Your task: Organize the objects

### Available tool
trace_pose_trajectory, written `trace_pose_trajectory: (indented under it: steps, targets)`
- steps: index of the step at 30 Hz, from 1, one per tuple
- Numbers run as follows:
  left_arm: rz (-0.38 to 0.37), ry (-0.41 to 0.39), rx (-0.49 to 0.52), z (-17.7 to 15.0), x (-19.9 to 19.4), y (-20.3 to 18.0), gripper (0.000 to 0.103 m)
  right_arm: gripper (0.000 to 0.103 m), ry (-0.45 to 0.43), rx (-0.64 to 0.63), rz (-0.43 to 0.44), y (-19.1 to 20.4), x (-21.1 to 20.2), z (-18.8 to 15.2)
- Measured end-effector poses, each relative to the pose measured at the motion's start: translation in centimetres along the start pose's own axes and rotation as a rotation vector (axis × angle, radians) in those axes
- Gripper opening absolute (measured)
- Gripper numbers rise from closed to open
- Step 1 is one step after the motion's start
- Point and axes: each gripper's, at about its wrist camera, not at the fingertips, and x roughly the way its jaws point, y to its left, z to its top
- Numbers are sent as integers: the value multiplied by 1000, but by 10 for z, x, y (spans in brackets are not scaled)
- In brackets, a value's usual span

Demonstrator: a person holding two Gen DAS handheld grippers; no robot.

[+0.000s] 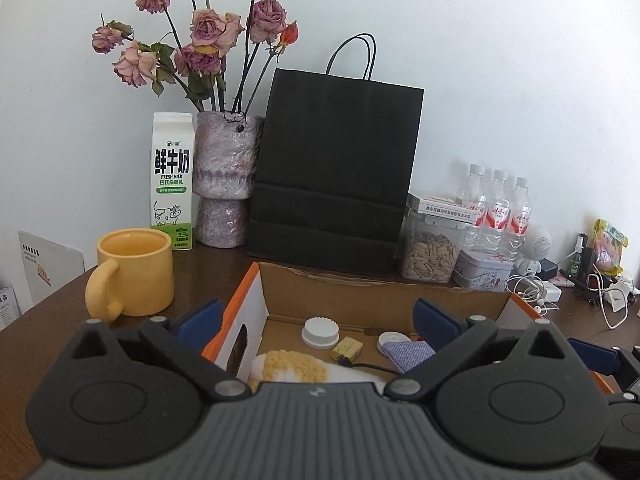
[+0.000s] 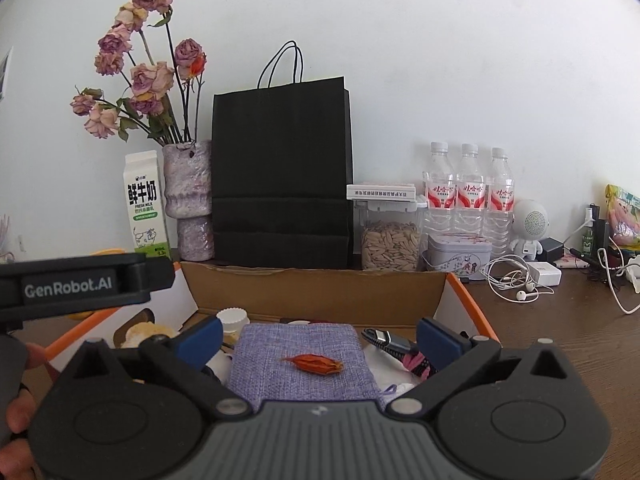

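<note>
An open cardboard box (image 1: 360, 292) with orange edges sits on the dark wooden table. In the left wrist view it holds a white bottle cap (image 1: 320, 331), a small yellow block (image 1: 346, 349), a white-and-yellow plush thing (image 1: 288, 366) and a corner of a purple cloth pouch (image 1: 406, 354). My left gripper (image 1: 316, 320) is open and empty above the box. In the right wrist view the purple pouch (image 2: 276, 356) lies flat with a dried orange flower bud (image 2: 314, 364) on it, beside a braided cable plug (image 2: 390, 342). My right gripper (image 2: 320, 338) is open above the pouch.
A yellow mug (image 1: 134, 272) stands left of the box. Behind it are a milk carton (image 1: 173, 180), a vase of dried roses (image 1: 226, 176), a black paper bag (image 1: 336, 168), a seed jar (image 1: 430, 254), three water bottles (image 1: 496, 204), a tin (image 1: 482, 274) and tangled cables (image 1: 532, 288).
</note>
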Motion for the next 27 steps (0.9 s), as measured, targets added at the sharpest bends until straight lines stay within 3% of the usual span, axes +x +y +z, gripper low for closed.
trace_pose_trajectory:
  steps: [6, 11, 22, 27]
  targets:
    - [-19, 13, 31, -1, -13, 4, 103, 103, 30, 4, 11, -3, -10, 0]
    - [-41, 23, 61, -10, -50, 10, 103, 103, 46, 12, 18, -8, -42, -7]
    - [-26, 167, 100, -58, -129, 25, 103, 103, 189, 57, 39, -13, -130, -52]
    - [-33, 186, 106, -66, -157, 29, 103, 103, 208, 47, 46, -6, -155, -58]
